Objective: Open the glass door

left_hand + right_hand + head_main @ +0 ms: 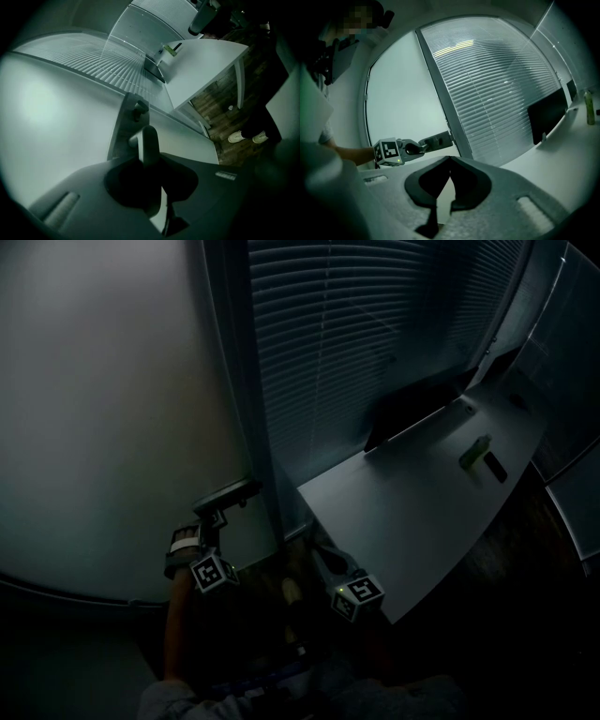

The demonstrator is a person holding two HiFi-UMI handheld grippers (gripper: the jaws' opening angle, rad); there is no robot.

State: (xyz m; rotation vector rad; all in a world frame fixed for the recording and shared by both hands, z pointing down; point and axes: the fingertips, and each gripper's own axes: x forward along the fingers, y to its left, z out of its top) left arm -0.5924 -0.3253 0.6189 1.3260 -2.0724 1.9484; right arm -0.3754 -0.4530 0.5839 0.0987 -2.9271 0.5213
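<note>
**A:** Head view first: where is the glass door (112, 418)?

**B:** It fills the left of the picture. It is a frosted pane and looks closed against its dark frame (246, 381). The door handle (231, 491) sits at the pane's right edge, just beside that frame.

**A:** And the left gripper (219, 514)?

**B:** It is right at the handle. The left gripper view settles it: the jaws are clamped on the handle, which stands up between them, with its lock plate (127, 117) just behind.

**A:** And the right gripper (322, 554)?

**B:** It is lower and to the right, by the near corner of the grey desk (403, 512). It's dim there, so I can't say whether it touches the desk's edge or is only close. In the right gripper view its jaw tips meet with nothing between them.

**A:** Anything else?

**B:** There are closed blinds (356, 343) to the right of the frame and a dark monitor (412, 407) at the desk's far edge. A green bottle (475, 452) stands on the desk near the monitor.
</note>
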